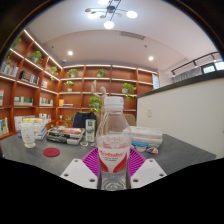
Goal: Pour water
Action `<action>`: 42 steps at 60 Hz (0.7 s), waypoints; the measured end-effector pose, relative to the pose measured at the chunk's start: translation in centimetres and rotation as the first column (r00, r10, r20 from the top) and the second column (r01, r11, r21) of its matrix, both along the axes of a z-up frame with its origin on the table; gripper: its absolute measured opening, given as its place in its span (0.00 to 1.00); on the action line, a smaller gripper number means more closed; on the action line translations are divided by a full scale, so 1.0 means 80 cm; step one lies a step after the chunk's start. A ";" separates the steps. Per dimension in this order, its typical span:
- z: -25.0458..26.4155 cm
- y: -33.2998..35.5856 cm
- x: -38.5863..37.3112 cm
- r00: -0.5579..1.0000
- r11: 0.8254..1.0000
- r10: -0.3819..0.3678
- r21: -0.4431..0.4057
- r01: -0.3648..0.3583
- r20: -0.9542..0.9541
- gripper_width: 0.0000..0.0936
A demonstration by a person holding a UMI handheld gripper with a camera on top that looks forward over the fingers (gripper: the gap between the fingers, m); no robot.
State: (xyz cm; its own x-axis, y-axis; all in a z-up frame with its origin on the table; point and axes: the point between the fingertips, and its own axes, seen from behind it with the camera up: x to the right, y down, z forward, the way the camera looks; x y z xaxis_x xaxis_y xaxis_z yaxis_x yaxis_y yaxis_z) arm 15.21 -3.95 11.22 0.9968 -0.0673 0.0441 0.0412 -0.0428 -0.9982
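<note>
Gripper: two white fingers with magenta pads on their inner faces, closed on a bottle; both pads press against its sides. Bottle: clear plastic, upright, held between the fingers, with a red-and-white label whose print is too small to read; its lower part is cut off below the fingers, and how much water it holds cannot be made out. Table: grey top, spreading out ahead of the gripper and to both sides. Cup: clear, standing on the table well ahead and to the left of the fingers, with a small red item lying near it, nearer the gripper; what that item is cannot be told. Tray: flat, beyond the bottle to the left, carrying small objects too dim to identify. Container: pale, boxy, beyond the bottle to the right, partly hidden behind it. Plant: green, far beyond the bottle, its base hidden by the bottle's cap. Shelves: wooden, lining the back and left walls, contents indistinct. Ceiling lights: bright, overhead.
</note>
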 end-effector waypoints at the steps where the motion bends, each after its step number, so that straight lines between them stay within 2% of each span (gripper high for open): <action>1: 0.000 0.000 0.001 1.000 1.000 0.000 -0.002 0.000 0.001 0.38; 12: 0.000 0.004 -0.001 1.000 1.000 0.004 -0.025 -0.003 0.027 0.38; 23: 0.006 0.029 -0.044 0.953 0.995 0.059 -0.091 -0.034 0.298 0.38; 35: 0.022 0.083 -0.148 0.763 0.989 0.143 -0.129 -0.078 0.631 0.38; 42: 0.036 0.115 -0.217 0.581 0.985 0.173 -0.133 -0.111 0.795 0.38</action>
State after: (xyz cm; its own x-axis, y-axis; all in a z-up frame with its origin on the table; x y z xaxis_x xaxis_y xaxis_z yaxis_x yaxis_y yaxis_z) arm -2.17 5.25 14.11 0.5514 0.1055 0.8275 0.8334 -0.0239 -0.5522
